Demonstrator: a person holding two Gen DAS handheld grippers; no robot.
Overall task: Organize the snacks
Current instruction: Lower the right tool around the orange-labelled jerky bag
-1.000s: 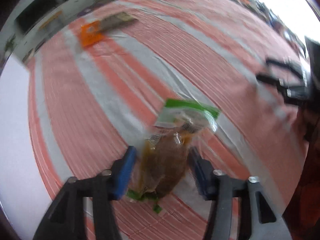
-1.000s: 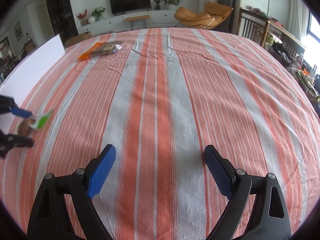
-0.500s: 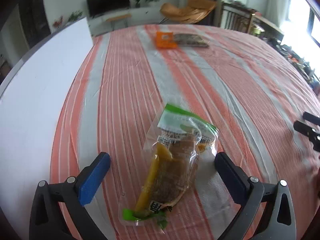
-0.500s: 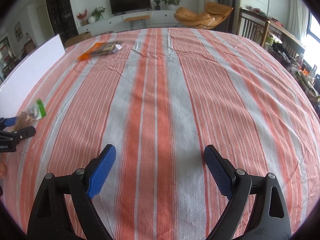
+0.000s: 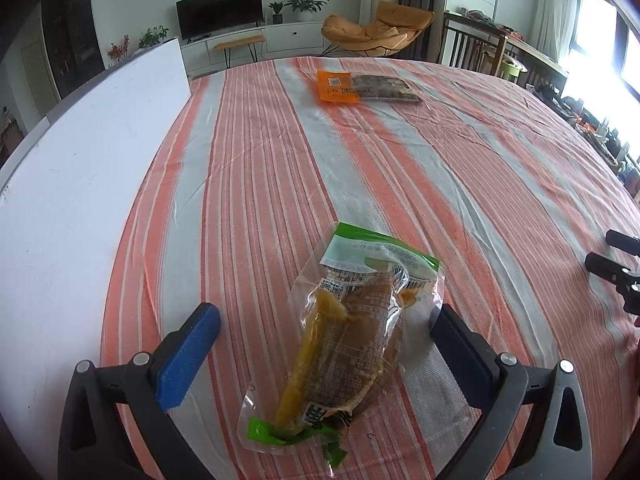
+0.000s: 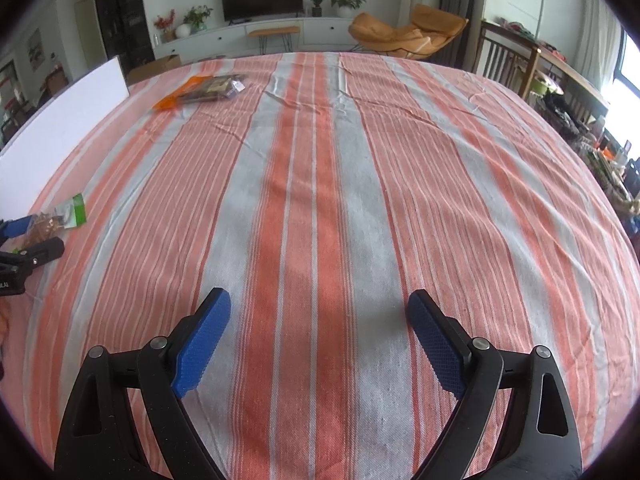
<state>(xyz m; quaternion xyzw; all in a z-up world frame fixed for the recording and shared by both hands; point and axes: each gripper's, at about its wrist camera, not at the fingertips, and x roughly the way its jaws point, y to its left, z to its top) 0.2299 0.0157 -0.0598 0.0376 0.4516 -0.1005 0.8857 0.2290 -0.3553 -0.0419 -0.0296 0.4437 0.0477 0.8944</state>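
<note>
A clear snack bag with green ends and brown-yellow food [image 5: 352, 332] lies on the striped tablecloth between the open jaws of my left gripper [image 5: 324, 332], untouched by either pad. It also shows in the right wrist view [image 6: 60, 218] at the far left. An orange packet [image 5: 336, 87] and a dark packet [image 5: 386, 88] lie side by side at the far end; the right wrist view shows them too [image 6: 204, 89]. My right gripper [image 6: 320, 332] is open and empty over bare cloth.
A white board [image 5: 80, 184] runs along the table's left side. The striped cloth [image 6: 320, 160] covers the table. Chairs and a sideboard stand beyond the far and right edges. The right gripper's tips [image 5: 616, 256] show at the right.
My left gripper opened and let go of the snack bag, which now lies on the cloth. The view swung to face the far end. The right gripper stayed still.
</note>
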